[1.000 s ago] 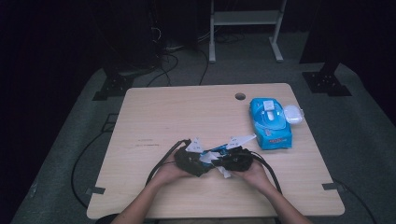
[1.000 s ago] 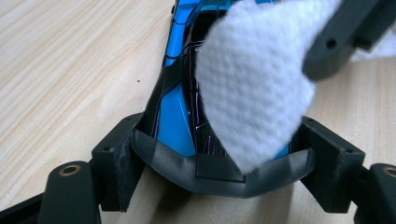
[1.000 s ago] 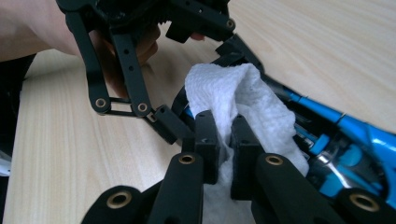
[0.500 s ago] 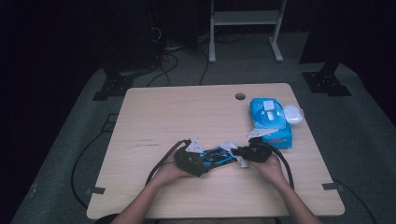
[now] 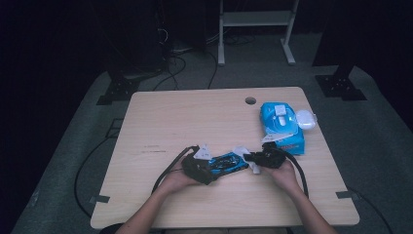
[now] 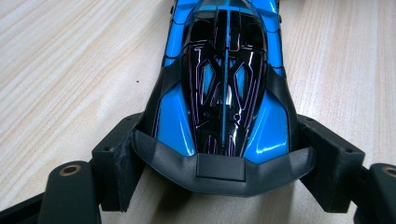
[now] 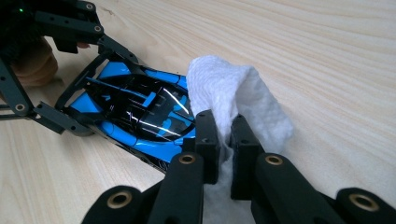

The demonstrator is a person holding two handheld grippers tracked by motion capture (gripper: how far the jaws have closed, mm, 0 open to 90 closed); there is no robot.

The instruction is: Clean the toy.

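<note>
A blue and black toy car [image 5: 228,161] lies on the wooden table [image 5: 195,117] near its front edge. My left gripper [image 5: 210,168] is shut on one end of the car [image 6: 224,88], one black pad [image 6: 116,158] on each side of its body. My right gripper [image 5: 252,159] is just right of the car, shut on a crumpled white wipe [image 5: 242,151]. In the right gripper view the wipe [image 7: 233,88] bulges above the shut jaws [image 7: 224,135] and touches the car's [image 7: 140,112] near end; the left gripper [image 7: 100,93] holds the far end.
A blue pack of wipes [image 5: 281,126] lies flat at the right side of the table, with a small white object [image 5: 305,118] beside it. A round cable hole [image 5: 250,100] sits near the far edge. Black cables trail from both grippers.
My right gripper has moved right with the wipe, from over the car to its right end, uncovering the car. The left gripper has stayed in place on the car.
</note>
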